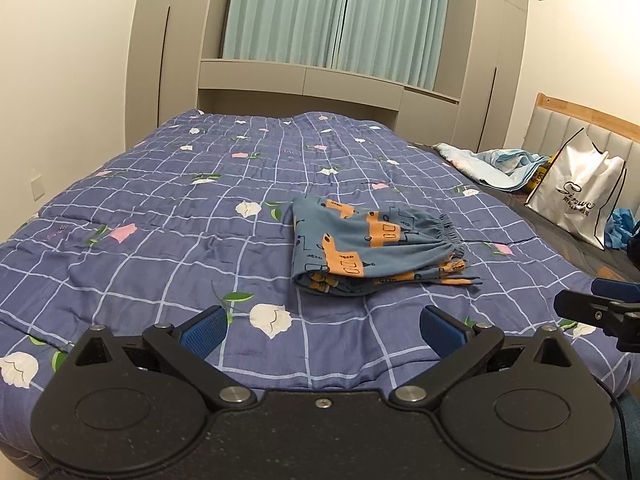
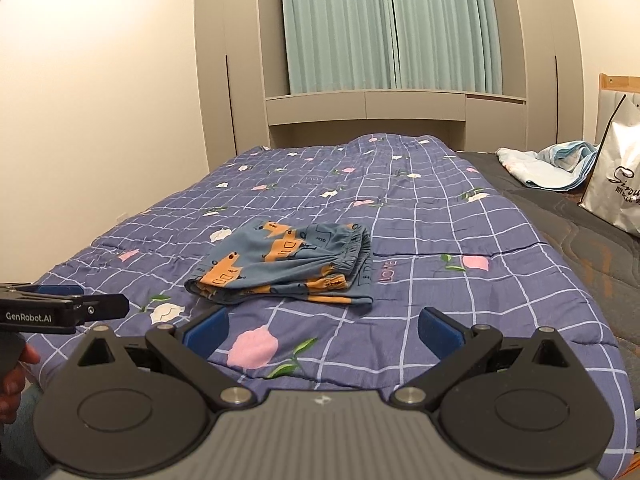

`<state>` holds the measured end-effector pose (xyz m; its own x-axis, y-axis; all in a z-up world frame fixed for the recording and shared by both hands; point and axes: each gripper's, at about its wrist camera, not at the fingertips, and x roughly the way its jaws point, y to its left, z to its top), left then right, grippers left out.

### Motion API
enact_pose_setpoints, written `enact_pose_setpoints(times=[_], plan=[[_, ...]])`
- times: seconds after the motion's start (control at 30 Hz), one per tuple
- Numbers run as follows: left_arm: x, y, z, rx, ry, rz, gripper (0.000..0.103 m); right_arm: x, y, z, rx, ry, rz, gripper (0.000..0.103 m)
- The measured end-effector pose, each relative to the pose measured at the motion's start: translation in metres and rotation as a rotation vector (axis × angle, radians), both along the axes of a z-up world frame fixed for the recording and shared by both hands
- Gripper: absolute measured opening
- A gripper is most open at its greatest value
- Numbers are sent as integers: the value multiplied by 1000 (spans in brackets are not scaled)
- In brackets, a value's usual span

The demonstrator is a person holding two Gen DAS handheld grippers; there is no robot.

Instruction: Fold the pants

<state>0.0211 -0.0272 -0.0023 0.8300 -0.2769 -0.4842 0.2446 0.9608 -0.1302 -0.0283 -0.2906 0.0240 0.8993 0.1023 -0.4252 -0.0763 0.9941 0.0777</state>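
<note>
The pants (image 1: 368, 248), blue with orange shapes, lie folded into a small stack on the quilt, elastic waistband to the right. In the right wrist view the same pants (image 2: 288, 268) rest just ahead of the fingers. My left gripper (image 1: 324, 330) stands open over the quilt, short of the stack, with nothing between its blue pads (image 1: 204, 334). My right gripper (image 2: 324, 330) is open too and holds nothing. Each gripper shows at the edge of the other's view: the right one (image 1: 600, 312) and the left one (image 2: 80, 304).
The blue checked quilt with flowers (image 1: 160, 220) covers the bed. At the far right lie a crumpled light blue blanket (image 1: 496, 164) and a white shopping bag (image 1: 576, 196) against the headboard. Grey wardrobes and green curtains (image 1: 340, 20) stand behind the bed. A hand (image 2: 16, 376) shows low left.
</note>
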Motion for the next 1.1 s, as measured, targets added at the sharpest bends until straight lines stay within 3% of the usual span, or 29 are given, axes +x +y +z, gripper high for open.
enact_pose_setpoints(times=[1.1], plan=[[7,-7,-8,23,39,-4,102,6,2,-7,-9,23,11,103]])
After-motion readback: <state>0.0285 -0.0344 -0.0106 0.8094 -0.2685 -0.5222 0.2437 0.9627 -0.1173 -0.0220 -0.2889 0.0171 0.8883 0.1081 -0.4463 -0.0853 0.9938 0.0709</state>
